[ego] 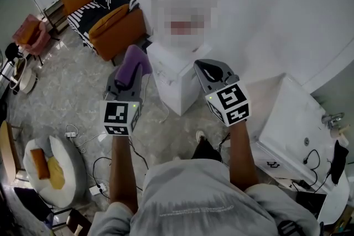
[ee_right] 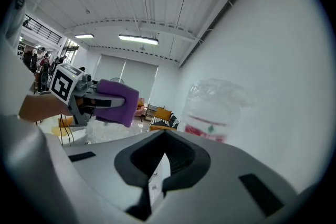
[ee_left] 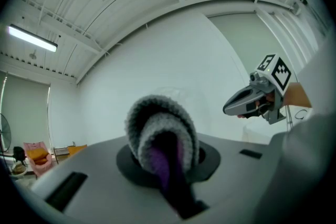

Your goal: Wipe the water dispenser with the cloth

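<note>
My left gripper [ego: 133, 72] has its jaws closed on the purple cloth [ego: 136, 61], which is folded and stands out past the jaw tips. The right gripper [ego: 209, 68] has its jaws almost together, only a narrow slit between them, and nothing is in them. The white water dispenser [ego: 178, 83] stands just ahead of and below both pairs of jaws, between the two grippers. I cannot tell whether the cloth touches it.

What I fear: the cloth is pinched only at one part, so a hard push on the smooth panel could drag it out of the jaws. The bottle [ee_right: 212, 113] is on top, ahead and to the right of the right jaws, and a careless swing could knock it.

The dispenser stands on a pale stone floor [ego: 66, 96] beside a curved white wall [ego: 276, 8]. Loose cables [ego: 99, 166] lie behind the left jaws, and an orange sofa [ego: 113, 27] is far ahead of them
</note>
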The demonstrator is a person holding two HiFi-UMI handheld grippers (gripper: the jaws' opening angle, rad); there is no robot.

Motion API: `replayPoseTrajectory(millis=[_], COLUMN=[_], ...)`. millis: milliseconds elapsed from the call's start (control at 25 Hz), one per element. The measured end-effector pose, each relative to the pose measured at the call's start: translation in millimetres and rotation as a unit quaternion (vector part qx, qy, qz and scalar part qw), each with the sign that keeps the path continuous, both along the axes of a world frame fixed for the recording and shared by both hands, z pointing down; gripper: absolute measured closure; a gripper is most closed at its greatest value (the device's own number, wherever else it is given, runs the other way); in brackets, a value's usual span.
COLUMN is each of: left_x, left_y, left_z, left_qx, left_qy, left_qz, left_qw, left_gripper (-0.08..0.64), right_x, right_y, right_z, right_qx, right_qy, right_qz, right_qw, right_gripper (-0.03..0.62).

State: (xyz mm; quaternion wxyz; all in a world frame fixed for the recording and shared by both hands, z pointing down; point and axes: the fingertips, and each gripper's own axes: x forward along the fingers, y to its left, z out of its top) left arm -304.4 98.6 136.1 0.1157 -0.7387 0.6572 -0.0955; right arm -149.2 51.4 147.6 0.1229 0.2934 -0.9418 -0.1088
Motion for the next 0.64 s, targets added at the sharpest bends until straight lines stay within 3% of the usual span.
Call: replayPoseTrajectory(millis=[640], left_x=[0], left_y=[-12], left_z=[24], left_qx=[-0.026], left_qy=[0.003], left_qz=[-0.009], left_qw=[0.9996], left_gripper=[0.502], right_x=[6], right_y=[-16], right_z=[14], right_qx=[-0.008], right_qy=[-0.001], right_qz=[0.013], right_qw=[1.000], right_gripper=[0.584])
